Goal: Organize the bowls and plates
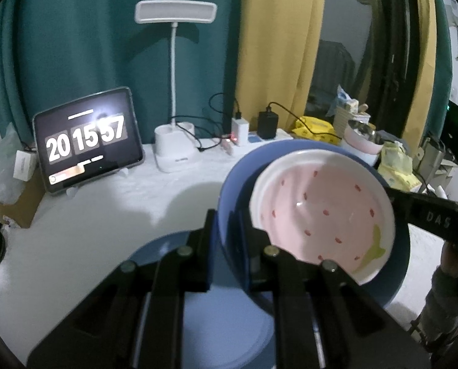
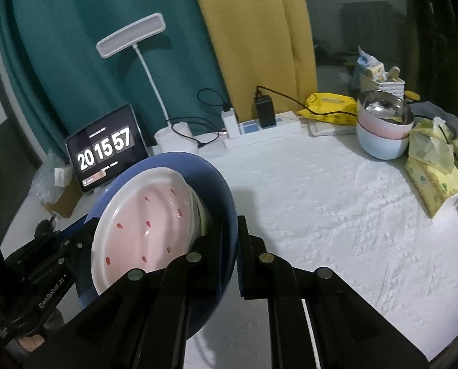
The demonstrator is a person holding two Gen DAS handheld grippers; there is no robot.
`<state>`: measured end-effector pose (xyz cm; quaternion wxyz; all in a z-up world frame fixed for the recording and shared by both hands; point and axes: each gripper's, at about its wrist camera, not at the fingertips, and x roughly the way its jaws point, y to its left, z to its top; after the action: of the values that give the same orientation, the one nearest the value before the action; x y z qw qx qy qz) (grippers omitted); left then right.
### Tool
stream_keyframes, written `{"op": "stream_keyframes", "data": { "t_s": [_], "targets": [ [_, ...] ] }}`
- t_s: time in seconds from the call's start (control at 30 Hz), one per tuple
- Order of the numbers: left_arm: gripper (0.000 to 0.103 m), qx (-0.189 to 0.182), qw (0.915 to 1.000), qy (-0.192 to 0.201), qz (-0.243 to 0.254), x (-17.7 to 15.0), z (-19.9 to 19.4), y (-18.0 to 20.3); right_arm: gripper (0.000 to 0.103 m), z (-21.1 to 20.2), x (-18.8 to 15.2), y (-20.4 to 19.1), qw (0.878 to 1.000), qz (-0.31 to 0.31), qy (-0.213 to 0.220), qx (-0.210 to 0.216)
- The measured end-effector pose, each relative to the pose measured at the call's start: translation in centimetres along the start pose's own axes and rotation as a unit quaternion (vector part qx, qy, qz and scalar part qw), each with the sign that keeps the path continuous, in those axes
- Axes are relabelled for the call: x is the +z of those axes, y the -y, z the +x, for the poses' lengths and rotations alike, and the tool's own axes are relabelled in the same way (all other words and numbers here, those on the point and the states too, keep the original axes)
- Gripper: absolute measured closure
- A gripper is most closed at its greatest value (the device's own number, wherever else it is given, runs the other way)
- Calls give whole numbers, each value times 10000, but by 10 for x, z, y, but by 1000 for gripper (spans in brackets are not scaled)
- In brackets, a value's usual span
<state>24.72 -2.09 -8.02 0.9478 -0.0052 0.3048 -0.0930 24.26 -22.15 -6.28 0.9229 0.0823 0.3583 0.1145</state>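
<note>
Held aloft over white table (image 2: 336,215): blue bowl (image 1: 395,279), rim clamped left and right by left gripper (image 1: 230,243) and right gripper (image 2: 229,249). Loose inside, pink strawberry bowl (image 1: 321,215); tilting risks sliding out, chipping blue plate (image 1: 216,323) beneath.

Tablet (image 1: 89,140) at left of the left wrist view showed clock digits "20 15 57"; same digits read on it in the right wrist view, left of centre. Right gripper (image 1: 438,220) body at right edge read "DAS". Left gripper (image 2: 53,292) body, lower left, read "GenRobot.AI". Nothing else was legible.
</note>
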Motion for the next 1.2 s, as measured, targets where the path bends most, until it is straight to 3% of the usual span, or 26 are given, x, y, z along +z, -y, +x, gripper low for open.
{"op": "stream_keyframes", "data": {
  "t_s": [0.57, 1.2],
  "targets": [
    [91, 304, 9988, -180, -336, -16, 1, -62, 93, 41, -6, -59, 9987, -289, -355, 202],
    [91, 427, 9974, -315, -487, -25, 10, -87, 93, 75, -15, -78, 9966, -322, -713, 266]
  ]
}}
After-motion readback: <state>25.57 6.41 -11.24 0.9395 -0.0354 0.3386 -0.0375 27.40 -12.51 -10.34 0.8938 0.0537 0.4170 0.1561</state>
